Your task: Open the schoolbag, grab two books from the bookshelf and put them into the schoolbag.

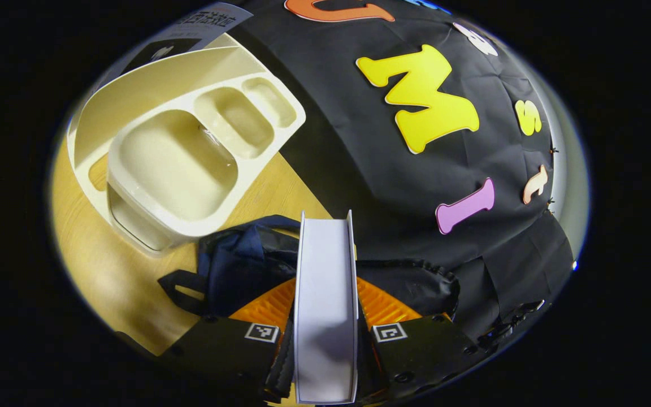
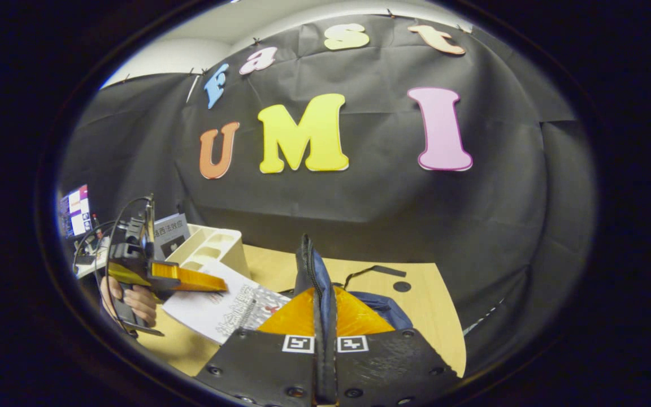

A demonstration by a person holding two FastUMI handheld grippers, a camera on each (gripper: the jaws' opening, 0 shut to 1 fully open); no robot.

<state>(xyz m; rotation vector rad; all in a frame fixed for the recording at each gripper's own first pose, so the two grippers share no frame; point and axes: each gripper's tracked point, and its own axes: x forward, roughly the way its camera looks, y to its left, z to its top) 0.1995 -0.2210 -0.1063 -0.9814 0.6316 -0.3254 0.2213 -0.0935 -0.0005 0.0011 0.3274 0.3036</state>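
left gripper view, left gripper [image 1: 325, 333] jaws clenched on book [image 1: 325, 294] edge, right gripper [image 2: 325, 339] jaws pinching schoolbag [image 2: 311, 271] rim

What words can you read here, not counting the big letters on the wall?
White book: characters on the cover, too blurred to read.
Standing book: characters on the cover, too small to read.
Square markers: patterns, no words.
So nothing here can be read for sure.
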